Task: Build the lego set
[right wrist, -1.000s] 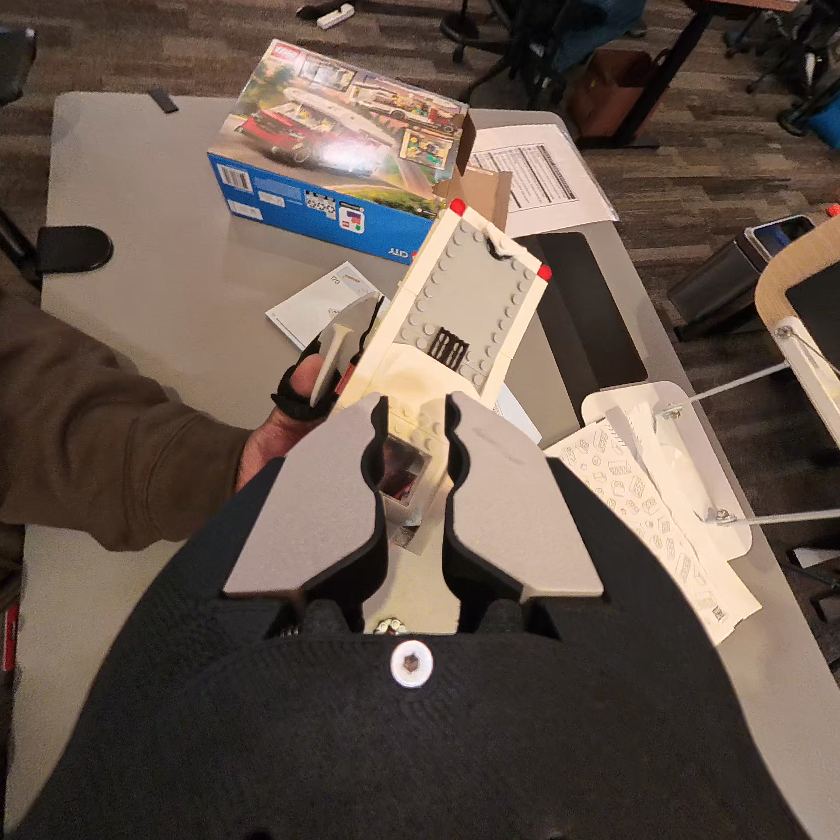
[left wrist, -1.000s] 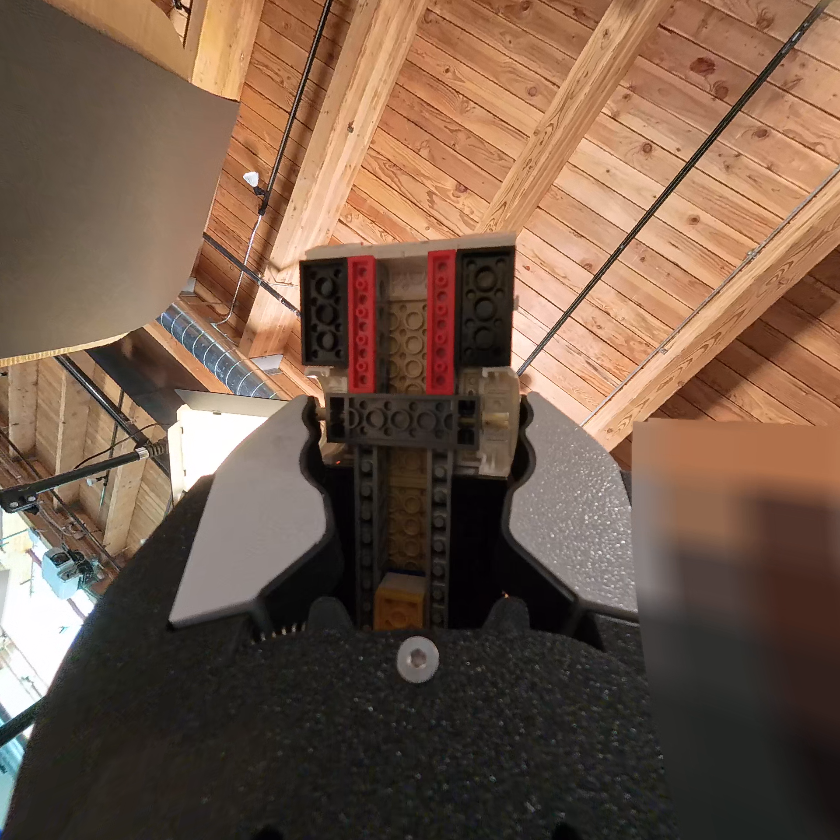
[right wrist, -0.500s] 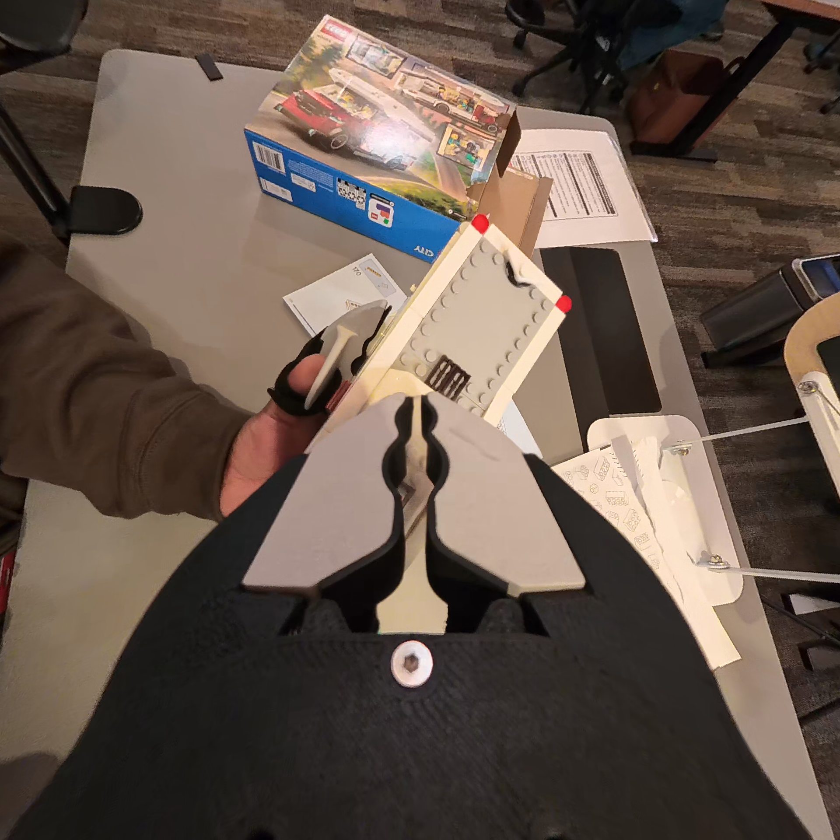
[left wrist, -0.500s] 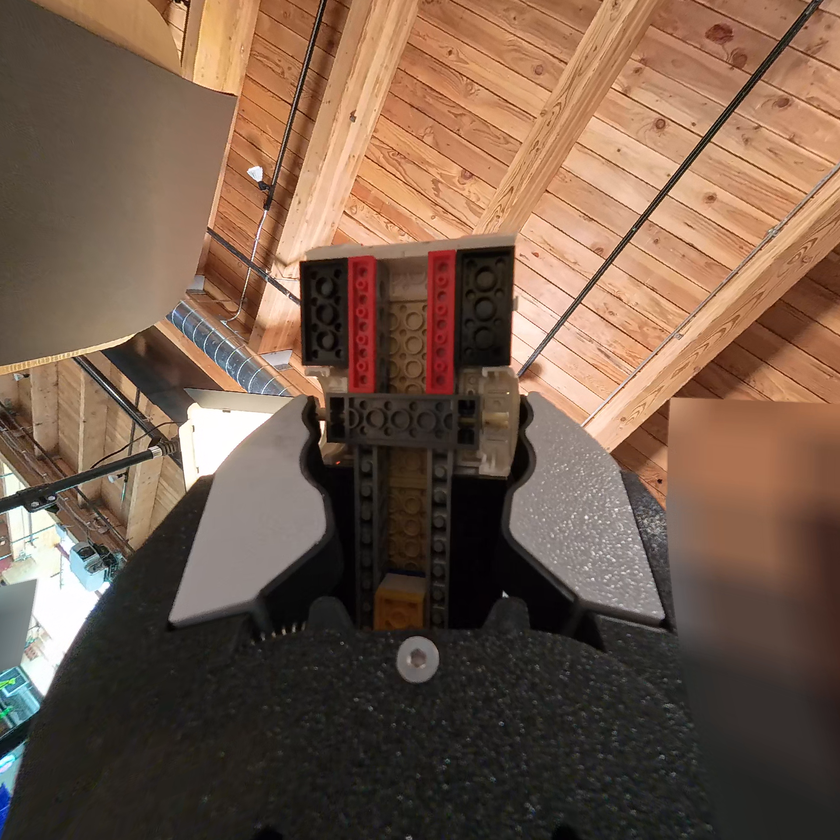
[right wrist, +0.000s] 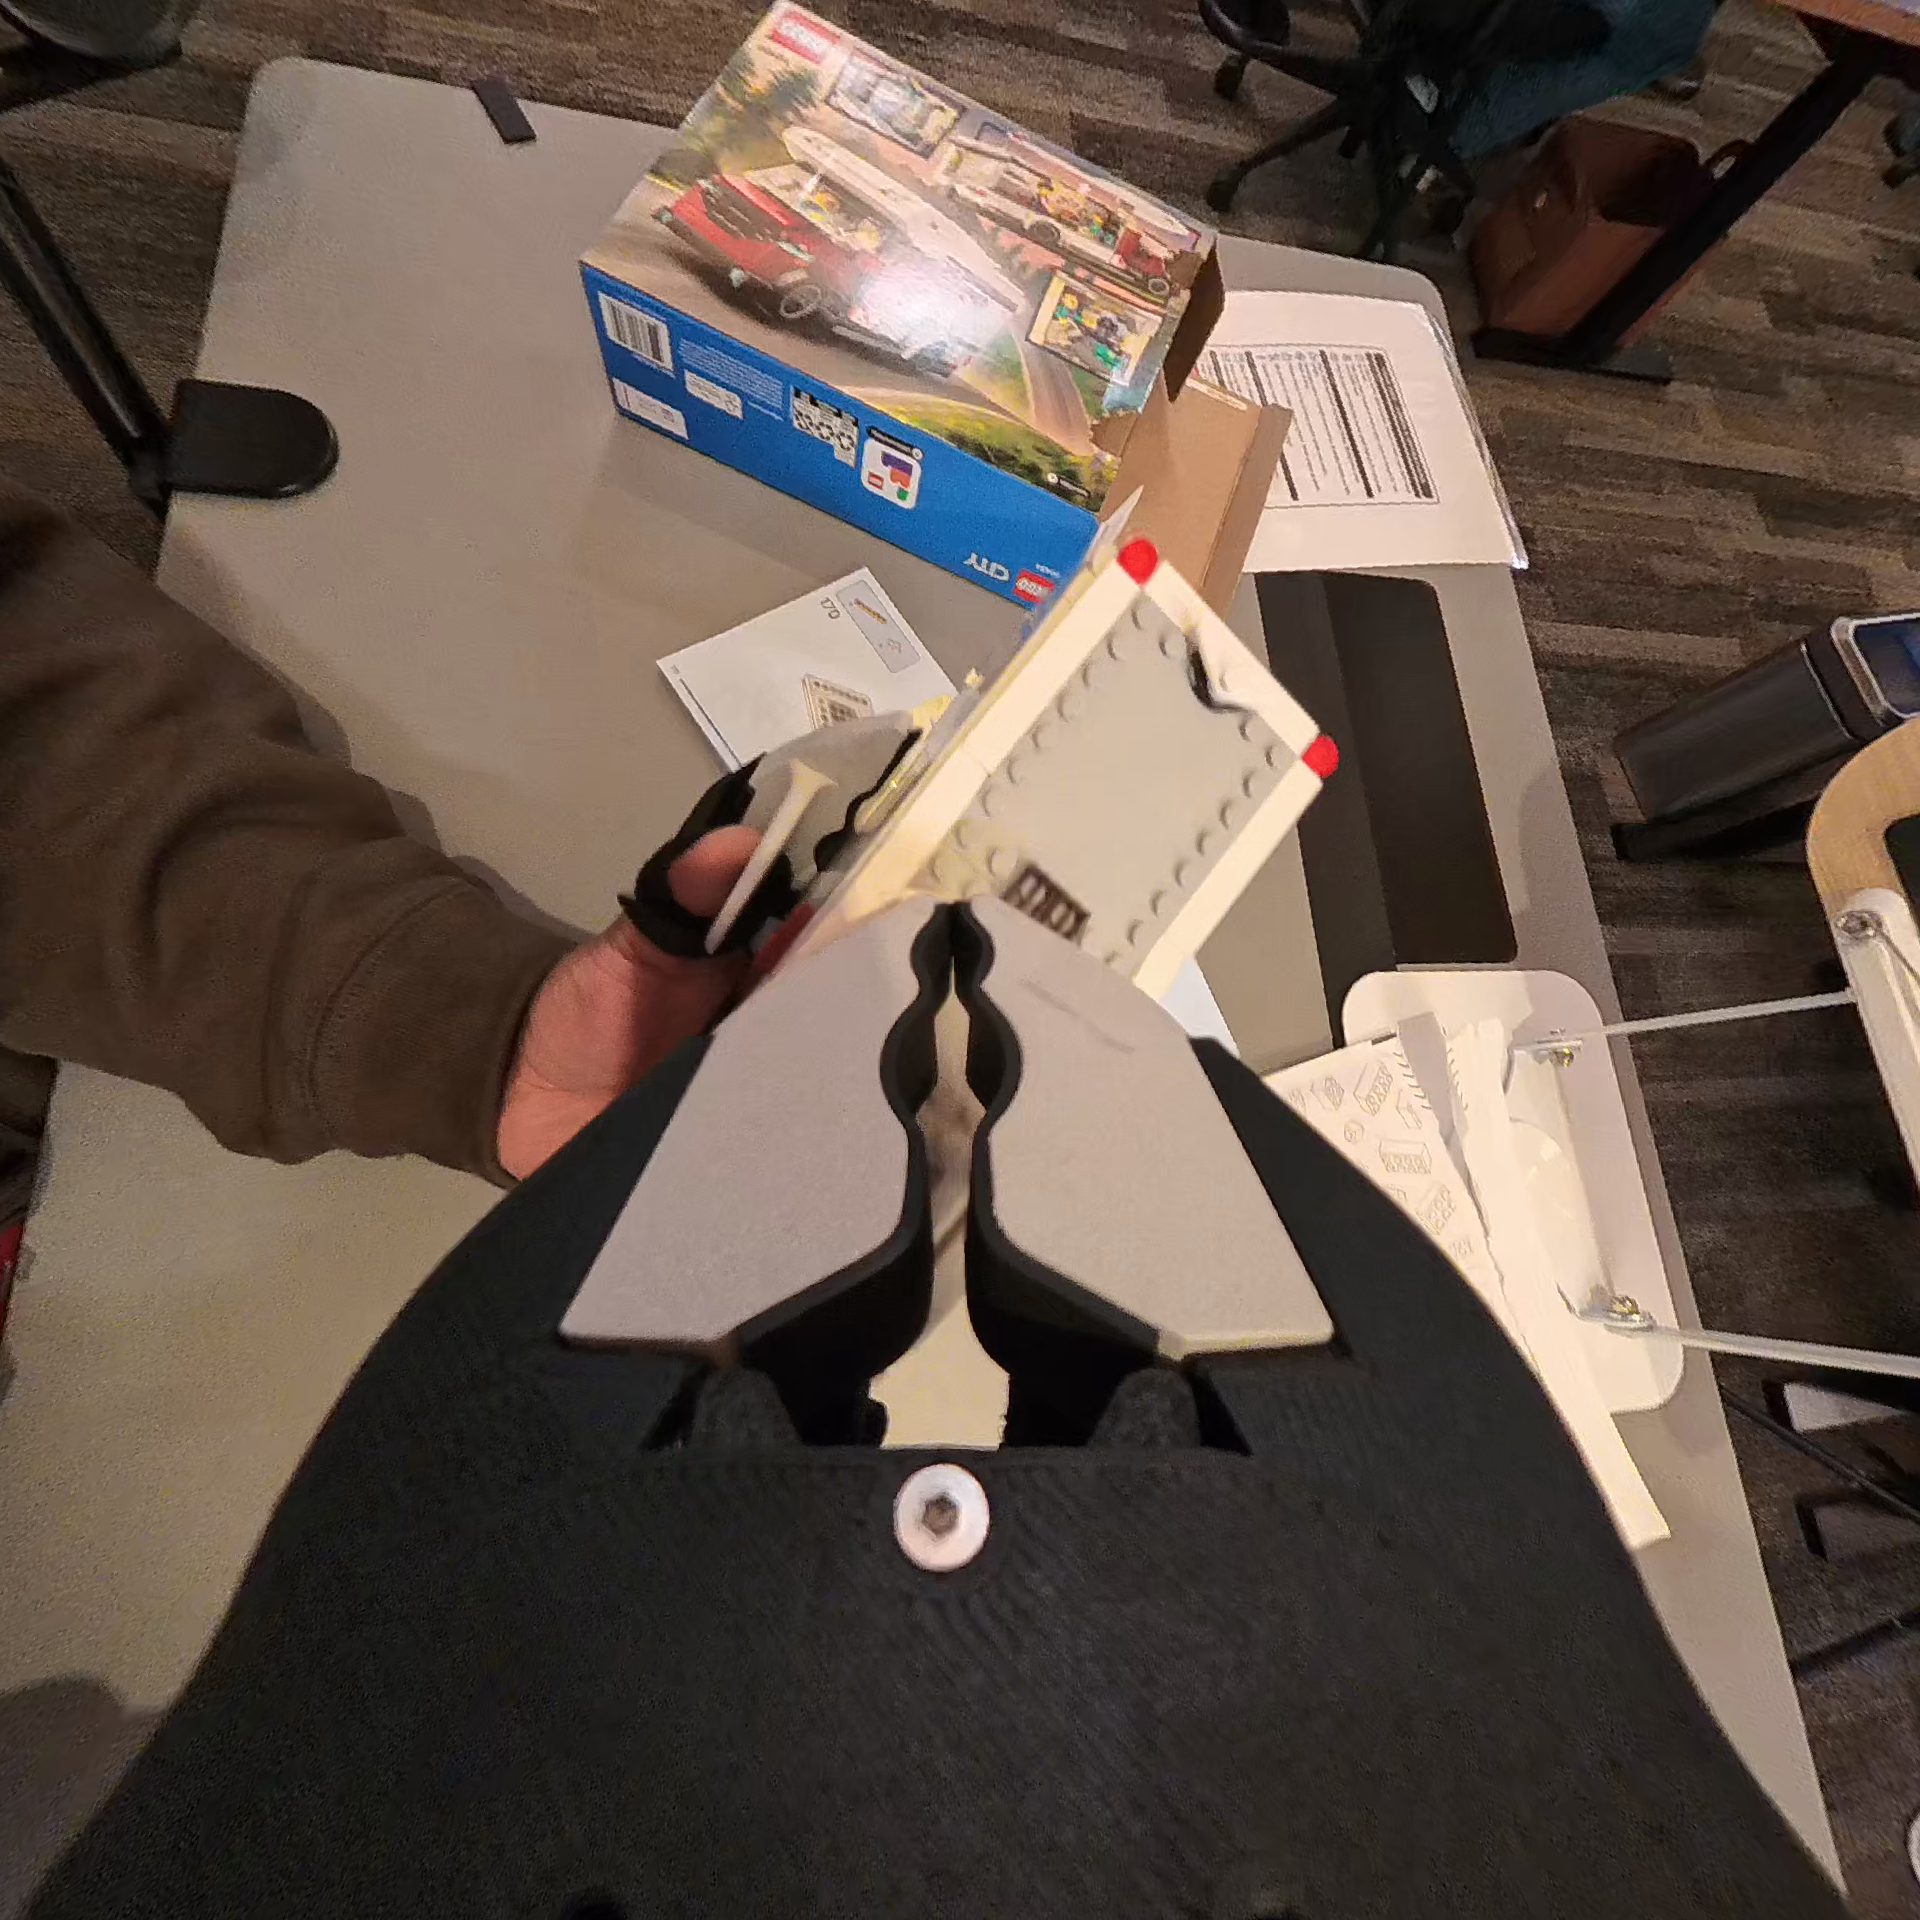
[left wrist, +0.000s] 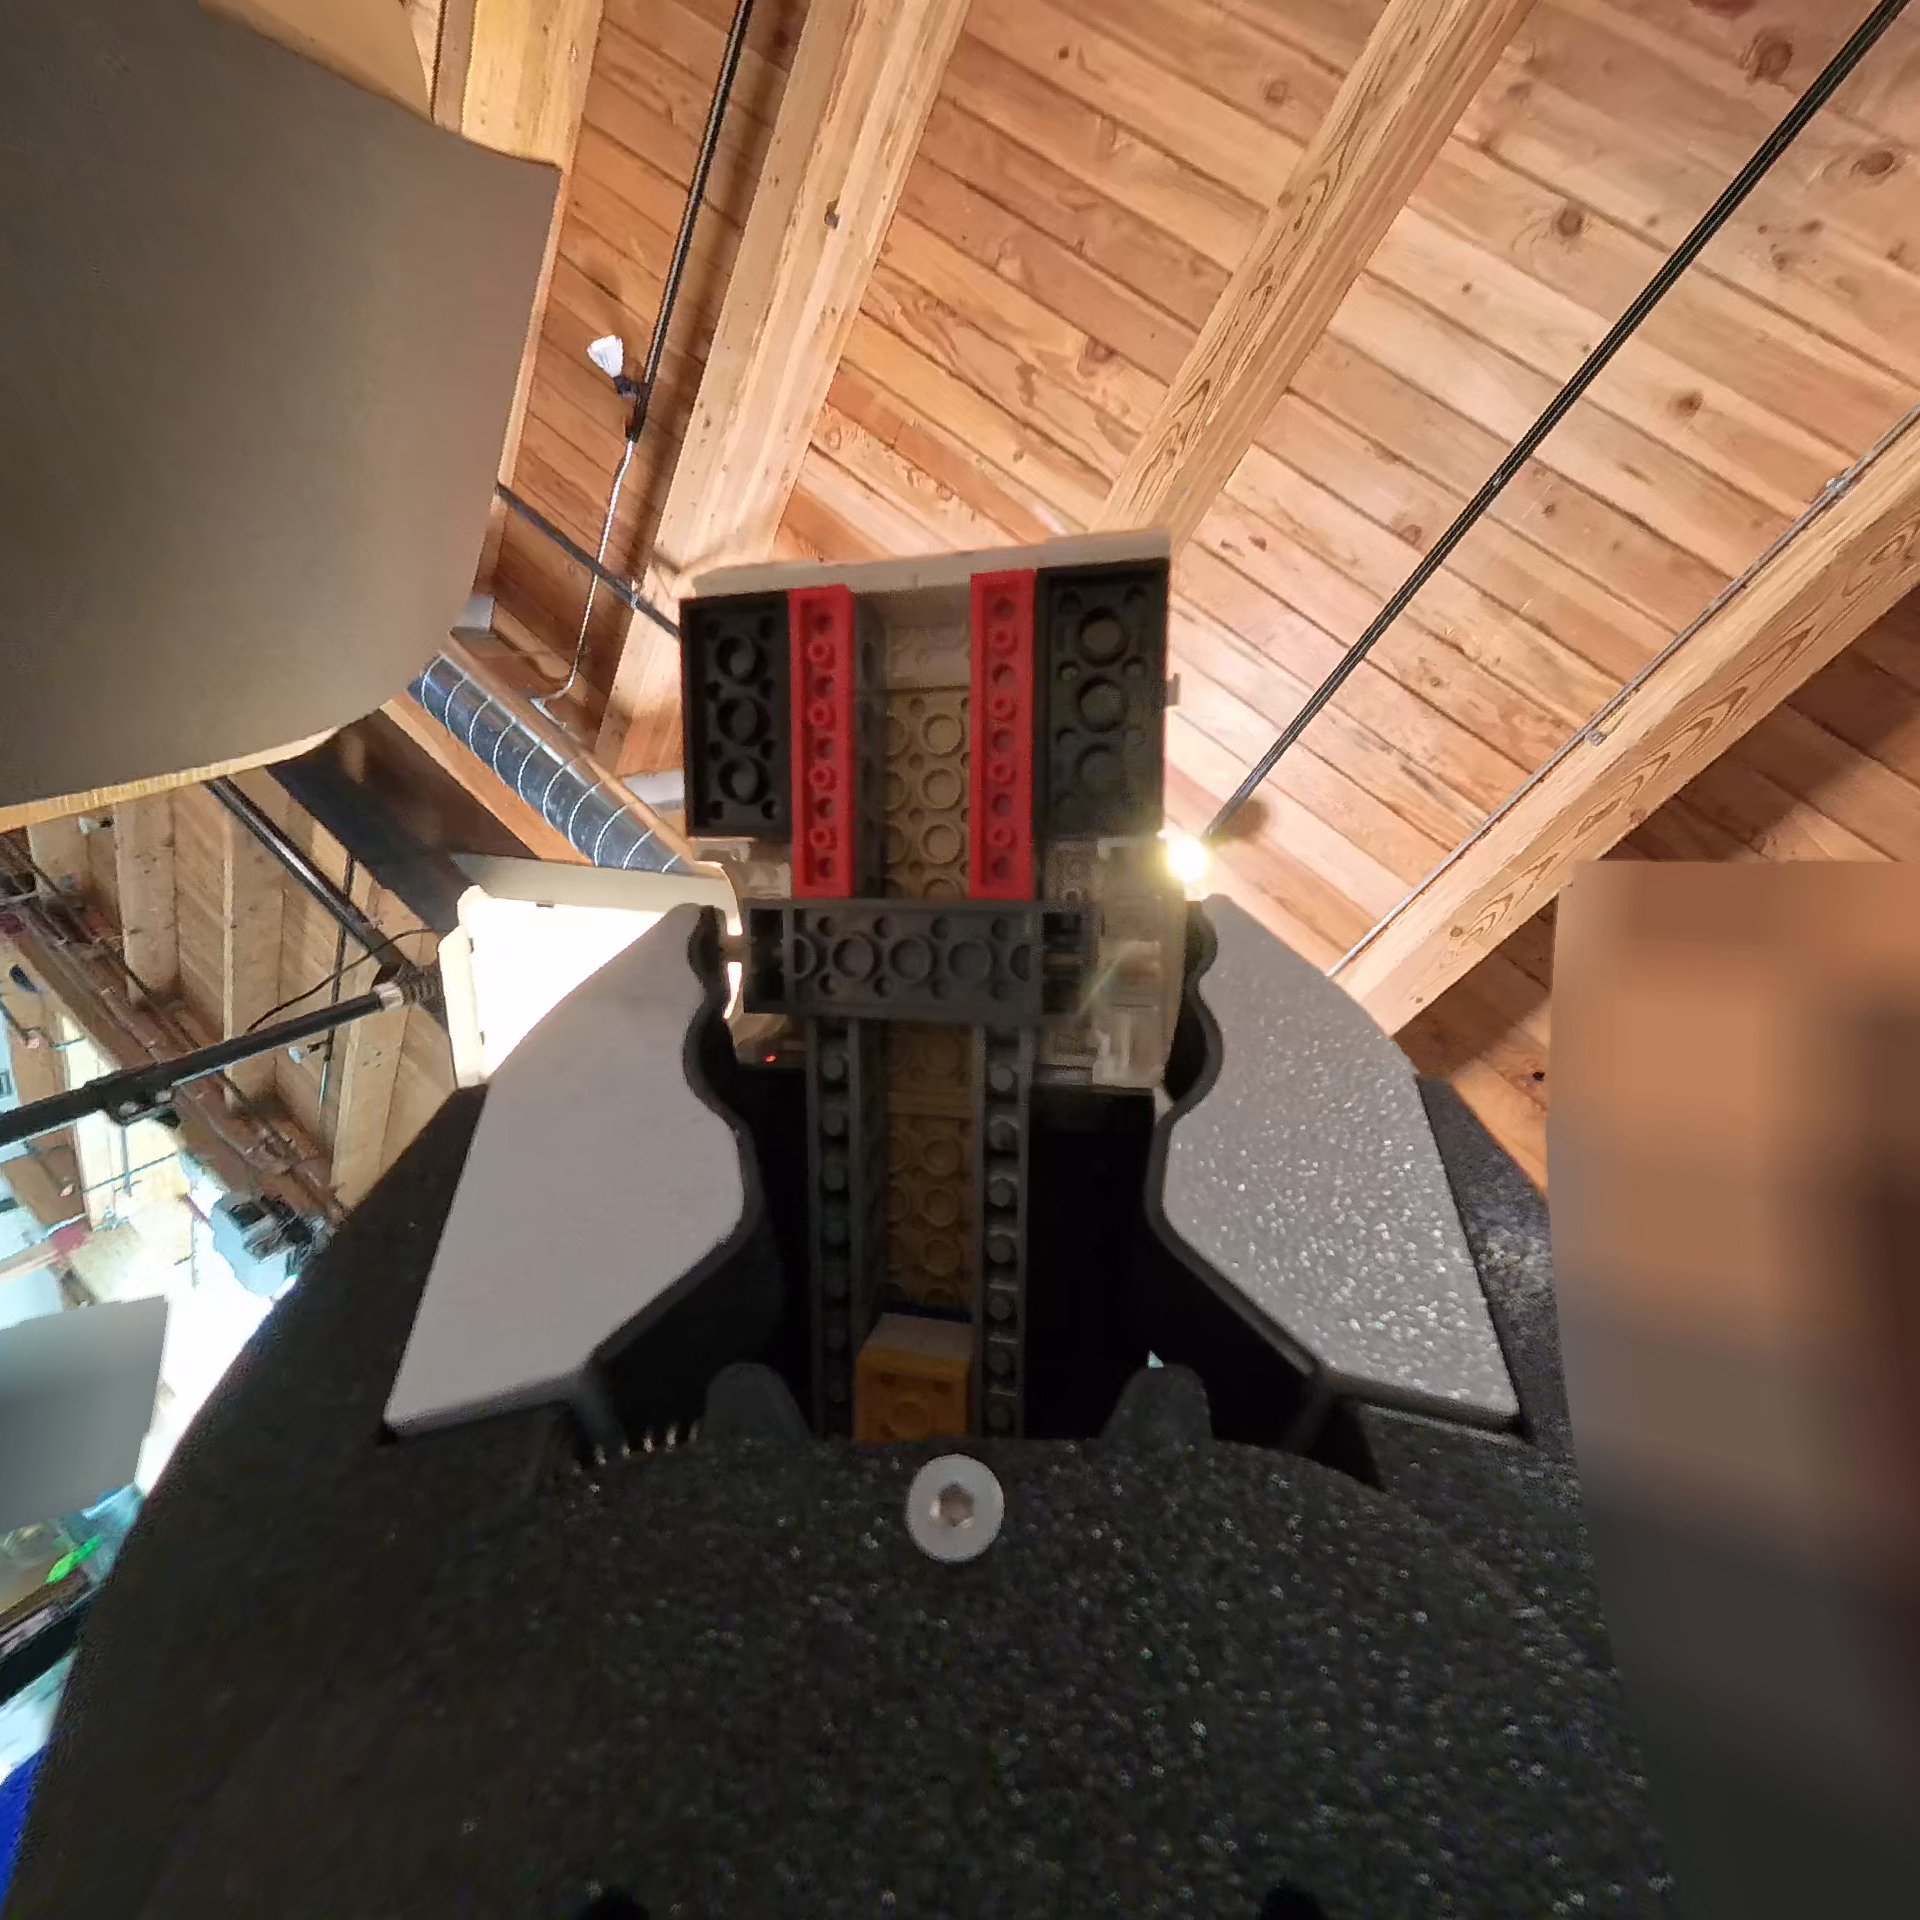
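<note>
1. Left wrist view: left gripper [left wrist: 951, 977] points at the wooden ceiling [left wrist: 1351, 343], jaws wide around a brick model [left wrist: 925, 769]. Both pads sit against its sides, clamping it underside-to-camera: black, red and tan plates show.
2. Right wrist view: right gripper [right wrist: 954, 920] has its fingertips closed together, tips just at the model's near edge; nothing visible between them. Model is tilted above the table [right wrist: 436, 582], studded top exposed, a hand [right wrist: 613, 1029] beside it. Toy box [right wrist: 883, 301] beyond the model, parts sheet [right wrist: 1392, 1122] right of it.

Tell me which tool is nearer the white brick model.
Left. The left tool has the white brick model between its fingers, pads against its sides. The right tool, shut, points at the model's near edge; contact there is unclear.
</note>
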A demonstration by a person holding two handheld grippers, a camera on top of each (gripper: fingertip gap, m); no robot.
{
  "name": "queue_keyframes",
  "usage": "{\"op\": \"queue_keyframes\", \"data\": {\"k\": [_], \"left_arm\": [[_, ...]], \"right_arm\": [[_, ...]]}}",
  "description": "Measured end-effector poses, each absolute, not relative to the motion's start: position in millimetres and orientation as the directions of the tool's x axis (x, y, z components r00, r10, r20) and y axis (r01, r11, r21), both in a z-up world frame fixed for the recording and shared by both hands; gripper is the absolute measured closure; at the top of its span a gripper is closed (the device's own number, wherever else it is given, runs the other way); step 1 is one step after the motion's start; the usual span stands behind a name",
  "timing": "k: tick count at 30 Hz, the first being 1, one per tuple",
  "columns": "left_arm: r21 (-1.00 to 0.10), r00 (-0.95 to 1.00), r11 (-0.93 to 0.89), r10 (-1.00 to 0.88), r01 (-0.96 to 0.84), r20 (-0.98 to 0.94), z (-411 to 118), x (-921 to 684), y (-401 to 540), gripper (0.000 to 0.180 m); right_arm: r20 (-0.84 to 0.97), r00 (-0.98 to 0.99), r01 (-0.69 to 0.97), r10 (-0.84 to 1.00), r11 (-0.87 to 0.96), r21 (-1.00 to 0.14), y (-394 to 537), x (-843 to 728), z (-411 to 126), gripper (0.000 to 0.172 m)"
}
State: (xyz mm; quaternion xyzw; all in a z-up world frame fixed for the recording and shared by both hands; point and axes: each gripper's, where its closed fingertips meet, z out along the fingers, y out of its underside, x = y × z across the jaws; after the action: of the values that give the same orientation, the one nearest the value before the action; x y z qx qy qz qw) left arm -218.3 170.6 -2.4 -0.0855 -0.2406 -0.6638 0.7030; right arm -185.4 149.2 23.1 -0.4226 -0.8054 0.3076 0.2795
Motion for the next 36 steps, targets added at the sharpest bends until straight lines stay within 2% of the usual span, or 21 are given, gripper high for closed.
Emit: {"op": "queue_keyframes", "data": {"k": [1,5,16,24,32,36], "left_arm": [[0.174,0.005,0.094,-0.893,0.98,0.451,0,-213,171,0.097],[0.225,-0.038,0.061,-0.911,0.972,0.412,0,-211,169,0.097],[0.252,-0.073,0.027,-0.923,0.967,0.378,1,-214,166,0.097],[0.28,-0.086,0.021,-0.927,0.96,0.365,-3,-222,165,0.097],[0.3,-0.119,-0.01,-0.93,0.954,0.348,-4,-219,166,0.097],[0.279,-0.129,-0.024,-0.922,0.96,0.366,-6,-210,170,0.097]], "right_arm": [[0.177,-0.504,0.502,0.845,0.453,-0.737,145,-185,23,0.172],[0.195,-0.501,0.495,0.843,0.465,-0.734,142,-186,24,0.172],[0.258,-0.429,0.45,0.866,0.452,-0.77,153,-193,37,0.172],[0.241,-0.424,0.505,0.873,0.449,-0.737,161,-182,24,0.172],[0.203,-0.418,0.512,0.886,0.414,-0.753,158,-184,21,0.172],[0.22,-0.386,0.529,0.896,0.411,-0.743,163,-184,18,0.172]]}}
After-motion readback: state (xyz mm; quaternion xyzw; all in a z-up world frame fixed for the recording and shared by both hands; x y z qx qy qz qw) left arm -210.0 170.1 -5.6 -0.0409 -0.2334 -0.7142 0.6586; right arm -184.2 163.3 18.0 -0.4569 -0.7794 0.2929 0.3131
